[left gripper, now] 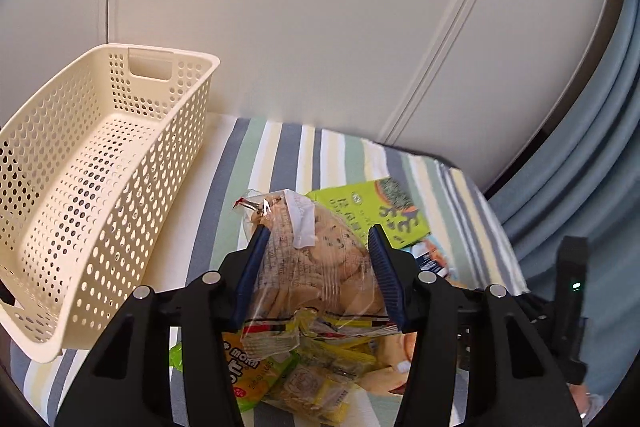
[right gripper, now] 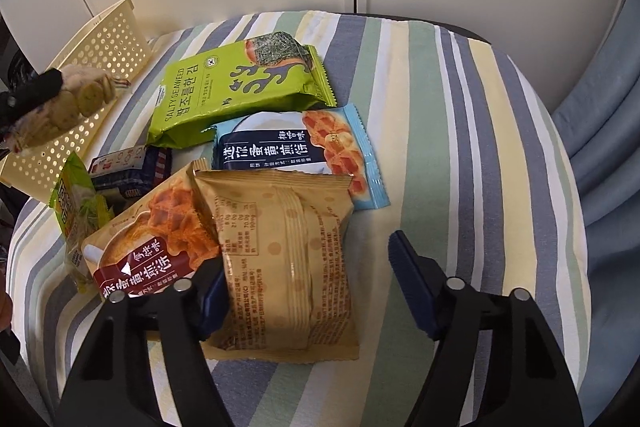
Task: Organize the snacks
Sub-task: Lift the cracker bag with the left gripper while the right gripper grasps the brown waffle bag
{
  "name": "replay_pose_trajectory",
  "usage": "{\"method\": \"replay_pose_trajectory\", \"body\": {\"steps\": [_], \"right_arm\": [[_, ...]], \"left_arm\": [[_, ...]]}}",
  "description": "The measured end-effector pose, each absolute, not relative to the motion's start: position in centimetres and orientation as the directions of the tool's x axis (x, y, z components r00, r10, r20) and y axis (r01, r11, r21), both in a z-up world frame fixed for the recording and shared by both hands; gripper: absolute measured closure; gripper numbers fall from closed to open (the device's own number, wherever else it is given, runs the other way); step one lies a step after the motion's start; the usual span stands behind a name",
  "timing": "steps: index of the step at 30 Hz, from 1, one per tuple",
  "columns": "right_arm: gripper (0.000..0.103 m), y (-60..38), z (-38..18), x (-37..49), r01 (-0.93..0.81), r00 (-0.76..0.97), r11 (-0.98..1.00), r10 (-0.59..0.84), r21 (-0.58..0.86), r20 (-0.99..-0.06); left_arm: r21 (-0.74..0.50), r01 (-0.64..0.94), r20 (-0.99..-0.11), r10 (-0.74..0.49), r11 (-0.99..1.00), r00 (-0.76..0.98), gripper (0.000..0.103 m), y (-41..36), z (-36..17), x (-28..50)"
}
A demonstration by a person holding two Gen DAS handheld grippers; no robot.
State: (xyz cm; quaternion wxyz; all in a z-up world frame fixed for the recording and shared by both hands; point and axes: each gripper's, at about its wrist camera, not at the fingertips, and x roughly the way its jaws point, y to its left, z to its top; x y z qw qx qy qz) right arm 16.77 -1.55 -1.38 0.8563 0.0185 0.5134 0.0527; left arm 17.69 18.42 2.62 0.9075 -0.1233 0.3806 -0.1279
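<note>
Clear-wrapped biscuit bag (left gripper: 316, 259) hangs gripped in the left gripper (left gripper: 318, 247) jaws, lifted above the snack pile; the empty cream perforated basket (left gripper: 52, 227) lies to its left, nothing between. Right gripper (right gripper: 310, 267) jaws gape around the tan packet (right gripper: 288, 259) on the striped cloth (right gripper: 460, 147).

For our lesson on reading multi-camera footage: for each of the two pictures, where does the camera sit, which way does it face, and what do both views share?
Left wrist: sits on the left gripper, looking forward over its fingers at a clear cookie bag between them, the cream basket to its left.
Right wrist: sits on the right gripper, looking down over open fingers at a tan packet on the striped cloth.
Shared: the green seaweed pack, the basket, the cookie bag and the cloth.
</note>
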Motion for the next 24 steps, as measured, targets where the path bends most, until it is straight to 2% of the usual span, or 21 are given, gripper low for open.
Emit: {"method": "replay_pose_trajectory", "body": {"steps": [4, 6, 10, 14, 15, 17, 18, 19, 21, 22, 24], "right_arm": [[0.051, -1.8, -1.2, 16.5, -0.063, 0.484, 0.993, 0.122, 0.104, -0.867], [0.054, -1.9, -1.1, 16.4, -0.059, 0.49, 0.992, 0.126, 0.111, -0.863], [0.055, -1.9, -1.2, 16.4, -0.058, 0.489, 0.992, 0.127, 0.113, -0.863], [0.054, -1.6, -1.4, 16.5, -0.064, 0.478, 0.994, 0.113, 0.094, -0.871], [0.054, -1.5, -1.6, 16.6, -0.062, 0.474, 0.994, 0.111, 0.092, -0.874], [0.054, -1.4, -1.8, 16.7, -0.058, 0.467, 0.994, 0.11, 0.094, -0.878], [0.054, -1.5, -1.8, 16.7, -0.057, 0.466, 0.994, 0.111, 0.095, -0.878], [0.054, -1.5, -1.8, 16.7, -0.057, 0.466, 0.994, 0.112, 0.096, -0.878], [0.054, -1.6, -1.9, 16.6, -0.055, 0.464, 0.993, 0.12, 0.107, -0.878], [0.053, -1.7, -1.9, 16.7, -0.054, 0.462, 0.992, 0.125, 0.113, -0.878], [0.053, -2.0, -2.1, 16.8, -0.051, 0.454, 0.99, 0.14, 0.132, -0.88]], "left_arm": [[-0.341, 0.135, -0.598, -0.325, 0.93, 0.732, 0.053, 20.4, 5.2, 16.6], [-0.326, 0.112, -0.569, -0.289, 0.939, 0.77, 0.075, 21.7, 6.4, 16.0], [-0.323, 0.028, -0.516, -0.201, 0.946, 0.833, 0.075, 25.4, 8.5, 15.0], [-0.377, -0.03, -0.51, -0.181, 0.926, 0.841, 0.075, 29.1, 8.6, 15.1], [-0.406, -0.036, -0.513, -0.196, 0.913, 0.836, 0.072, 29.9, 8.4, 15.3], [-0.457, -0.051, -0.527, -0.224, 0.888, 0.82, 0.045, 30.5, 7.8, 15.6], [-0.467, -0.048, -0.528, -0.235, 0.883, 0.816, 0.027, 30.3, 7.6, 15.6], [-0.465, -0.036, -0.526, -0.243, 0.884, 0.815, 0.02, 30.0, 7.7, 15.6], [-0.434, 0.01, -0.531, -0.266, 0.901, 0.804, 0.017, 28.0, 7.7, 15.6], [-0.422, 0.031, -0.537, -0.277, 0.906, 0.797, 0.011, 26.9, 7.6, 15.8], [-0.398, 0.089, -0.556, -0.317, 0.913, 0.768, 0.006, 23.9, 7.1, 16.1]]}}
